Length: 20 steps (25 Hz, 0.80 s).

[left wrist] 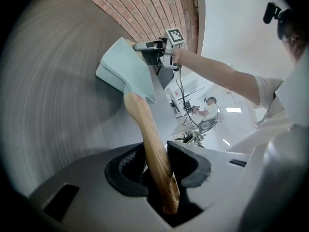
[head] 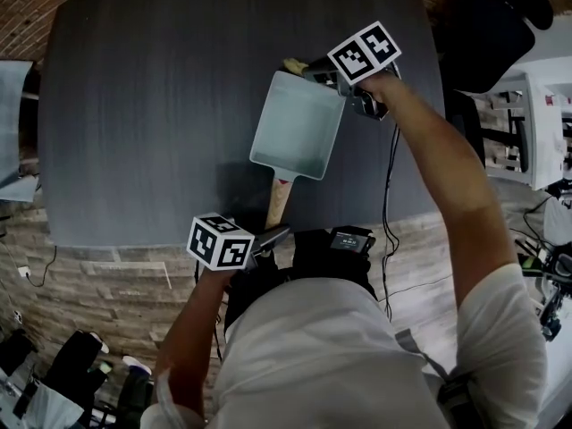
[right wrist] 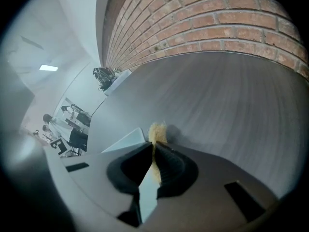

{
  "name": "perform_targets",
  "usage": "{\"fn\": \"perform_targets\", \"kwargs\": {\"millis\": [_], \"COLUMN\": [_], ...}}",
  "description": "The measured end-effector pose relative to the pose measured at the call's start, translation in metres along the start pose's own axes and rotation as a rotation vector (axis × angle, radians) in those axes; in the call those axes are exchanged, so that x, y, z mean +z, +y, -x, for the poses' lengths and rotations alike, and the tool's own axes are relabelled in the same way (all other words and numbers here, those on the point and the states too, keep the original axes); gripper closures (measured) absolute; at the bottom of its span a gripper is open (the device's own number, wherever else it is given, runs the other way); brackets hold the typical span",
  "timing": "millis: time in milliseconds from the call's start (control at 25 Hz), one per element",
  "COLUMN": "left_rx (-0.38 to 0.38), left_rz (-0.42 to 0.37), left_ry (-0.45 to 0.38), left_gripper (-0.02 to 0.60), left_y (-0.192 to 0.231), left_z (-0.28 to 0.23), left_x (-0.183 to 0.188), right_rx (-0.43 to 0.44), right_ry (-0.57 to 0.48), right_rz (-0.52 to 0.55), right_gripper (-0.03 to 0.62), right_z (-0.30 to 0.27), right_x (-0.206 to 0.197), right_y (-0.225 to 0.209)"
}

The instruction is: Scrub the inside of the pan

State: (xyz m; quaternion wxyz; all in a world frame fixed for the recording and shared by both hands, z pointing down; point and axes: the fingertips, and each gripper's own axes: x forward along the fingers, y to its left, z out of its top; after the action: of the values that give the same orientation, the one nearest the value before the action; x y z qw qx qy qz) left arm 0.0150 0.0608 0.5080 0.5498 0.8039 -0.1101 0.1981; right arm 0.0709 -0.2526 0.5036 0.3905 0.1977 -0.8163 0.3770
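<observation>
With the left gripper point(left wrist: 161, 154) clamped on the handle point(left wrist: 148, 132) steadying the pan point(head: 297, 125) mid-table point(head: 152, 105), the right gripper point(right wrist: 153, 151), pinching a scrubber point(right wrist: 157, 131) at the far corner, should press down and sweep all 4 walls.

A pale blue-green rectangular pan point(head: 297, 125) shows open side up over the right half of the dark tabletop point(head: 161, 105). Its wooden handle point(head: 279, 200) points toward the near edge. A fuzzy yellow scrubber point(head: 292, 64) sits at its far rim.

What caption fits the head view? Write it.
Left gripper holds wooden handle of pale square pan; right gripper holds yellow scrubber at corner.
</observation>
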Motion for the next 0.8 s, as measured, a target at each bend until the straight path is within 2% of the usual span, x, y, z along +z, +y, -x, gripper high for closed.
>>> {"fn": "perform_targets", "kwargs": {"millis": [800], "left_rx": [-0.004], "left_rz": [-0.031], "left_ry": [0.02], "left_gripper": [0.442], "left_y": [-0.002], "left_z": [-0.003], "left_x": [0.001], "right_rx": [-0.025], "right_ry": [-0.032], "right_rz": [0.111], "right_gripper": [0.562], "right_z": [-0.031], "right_x": [0.046], "right_y": [0.027]}}
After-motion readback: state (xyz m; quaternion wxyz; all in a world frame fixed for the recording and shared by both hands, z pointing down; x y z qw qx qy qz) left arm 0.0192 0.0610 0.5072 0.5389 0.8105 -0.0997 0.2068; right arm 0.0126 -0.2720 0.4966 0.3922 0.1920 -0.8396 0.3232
